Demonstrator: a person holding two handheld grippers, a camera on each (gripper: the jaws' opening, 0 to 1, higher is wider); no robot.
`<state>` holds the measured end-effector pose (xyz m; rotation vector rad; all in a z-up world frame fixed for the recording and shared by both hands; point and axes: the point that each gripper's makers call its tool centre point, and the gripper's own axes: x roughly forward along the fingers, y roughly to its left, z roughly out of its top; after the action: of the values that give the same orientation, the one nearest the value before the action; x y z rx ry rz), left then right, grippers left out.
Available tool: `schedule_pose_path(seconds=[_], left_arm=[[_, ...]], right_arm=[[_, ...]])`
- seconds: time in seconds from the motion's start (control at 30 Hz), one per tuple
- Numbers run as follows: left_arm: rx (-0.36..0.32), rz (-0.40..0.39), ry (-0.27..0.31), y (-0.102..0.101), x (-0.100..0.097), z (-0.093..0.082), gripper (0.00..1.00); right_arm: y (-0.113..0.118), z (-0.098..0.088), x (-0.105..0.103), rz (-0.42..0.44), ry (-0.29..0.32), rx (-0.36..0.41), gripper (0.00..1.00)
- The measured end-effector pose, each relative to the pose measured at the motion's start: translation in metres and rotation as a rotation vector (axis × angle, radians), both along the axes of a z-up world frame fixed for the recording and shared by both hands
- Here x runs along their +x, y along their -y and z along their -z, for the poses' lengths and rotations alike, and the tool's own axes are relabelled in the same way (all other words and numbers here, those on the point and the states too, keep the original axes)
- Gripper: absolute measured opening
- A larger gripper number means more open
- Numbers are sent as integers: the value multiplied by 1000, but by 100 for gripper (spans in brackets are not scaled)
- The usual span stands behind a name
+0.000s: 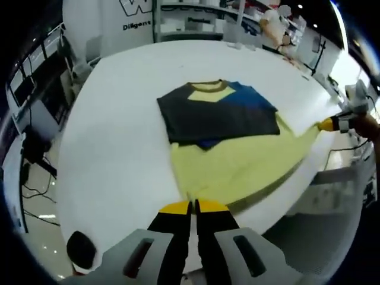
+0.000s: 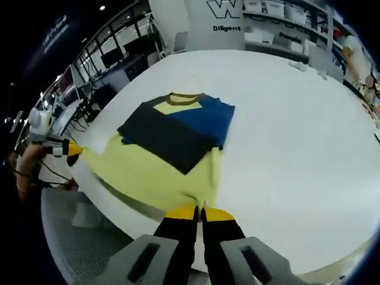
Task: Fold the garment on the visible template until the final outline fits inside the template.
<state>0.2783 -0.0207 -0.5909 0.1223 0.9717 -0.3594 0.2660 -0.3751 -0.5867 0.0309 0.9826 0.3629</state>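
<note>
On white table (image 1: 119,119), both tools (image 1: 194,206) (image 2: 199,212) clamped on garment (image 1: 237,160) hem corners.

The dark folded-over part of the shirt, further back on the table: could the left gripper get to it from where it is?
Probably yes. The left gripper sits shut on the yellow hem, and bare yellow cloth alone lies between it and the dark folded part. It would likely have to let go first.

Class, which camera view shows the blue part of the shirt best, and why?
The right gripper view: the shirt's blue part lies broad and unbroken beside the dark panel. In the left gripper view the blue part appears as a narrower strip, with a small bit peeking under the dark panel's hem.
</note>
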Motion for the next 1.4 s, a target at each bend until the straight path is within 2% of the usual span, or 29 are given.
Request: schedule_pose_path(seconds=[0.07, 0.23, 0.53, 0.93, 1.0, 1.03, 1.1, 1.2, 1.4], left_arm=[[2, 9, 31, 0, 6, -3, 1], [-1, 4, 44, -1, 16, -6, 1], [12, 6, 77, 2, 37, -15, 1], [-9, -44, 128, 2, 77, -25, 1], [-23, -55, 148, 3, 86, -29, 1], [-44, -81, 152, 4, 92, -30, 1], [-67, -83, 164, 8, 102, -32, 1], [-51, -87, 174, 6, 113, -32, 1], [-69, -121, 182, 1, 133, -32, 1]], right_arm=[[-1, -1, 4, 14, -3, 31, 0], [0, -7, 16, 43, 13, 60, 0], [-2, -18, 40, 47, 55, 34, 0], [-3, -29, 76, 83, 94, 64, 0], [-2, -30, 80, 89, 83, 63, 0], [-1, -32, 86, 104, 100, 67, 0], [-2, -33, 92, 111, 112, 75, 0], [-5, -35, 99, 119, 121, 82, 0], [-1, -37, 118, 163, 109, 81, 0]])
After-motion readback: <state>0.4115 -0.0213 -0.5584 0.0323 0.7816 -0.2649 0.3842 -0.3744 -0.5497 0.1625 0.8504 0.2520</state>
